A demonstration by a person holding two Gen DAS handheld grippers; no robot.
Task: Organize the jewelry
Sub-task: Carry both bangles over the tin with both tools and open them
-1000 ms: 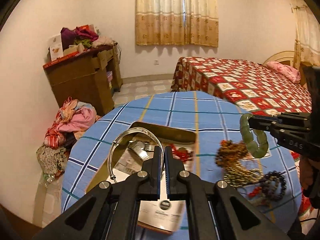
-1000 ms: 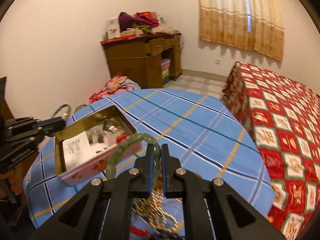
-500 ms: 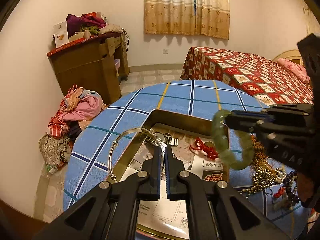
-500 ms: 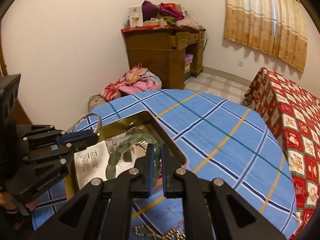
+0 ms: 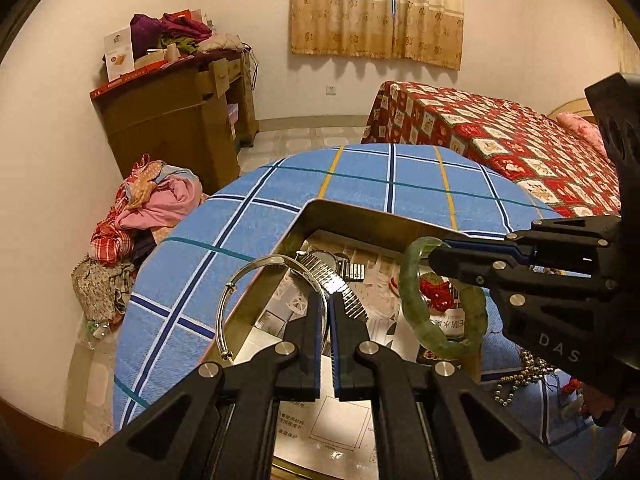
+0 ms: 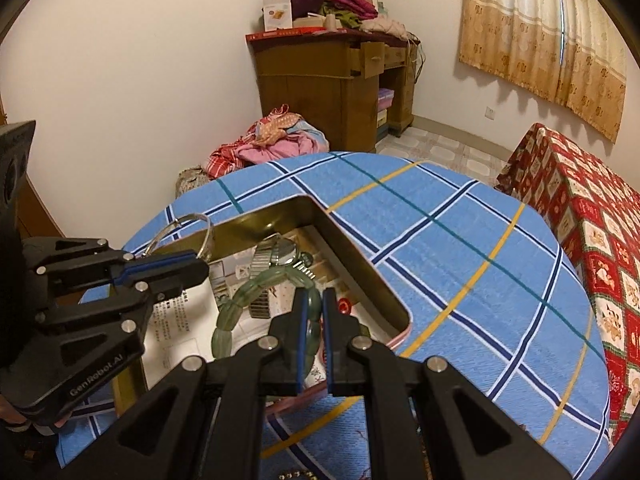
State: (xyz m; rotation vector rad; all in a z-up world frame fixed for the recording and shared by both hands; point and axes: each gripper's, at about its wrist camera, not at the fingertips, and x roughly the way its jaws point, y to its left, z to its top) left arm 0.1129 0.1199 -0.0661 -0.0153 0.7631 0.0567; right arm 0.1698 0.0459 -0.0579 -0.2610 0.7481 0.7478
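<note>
An open gold tin box [image 5: 352, 214] [image 6: 360, 256] sits on the blue plaid table. Inside lie a metal-band watch [image 5: 332, 276] [image 6: 272, 256], papers and a red trinket [image 5: 438, 290]. My left gripper [image 5: 328, 300] is shut on a silver bangle [image 5: 240, 284], held over the box's left wall; it also shows in the right wrist view [image 6: 200, 228]. My right gripper [image 6: 316, 300] is shut on a green jade bangle [image 6: 236, 308] [image 5: 416, 304], held above the box's inside.
Gold bead chains [image 5: 524, 372] and other beads lie on the table right of the box. A bed with a red quilt [image 5: 500, 132] stands beyond the table. A wooden desk [image 5: 172, 116] and a clothes pile [image 5: 152, 204] stand by the wall.
Both grippers have moved over the box. The jade bangle has gone from above the bead pile to above the box's inside. The silver bangle has come closer to the box's left wall.
</note>
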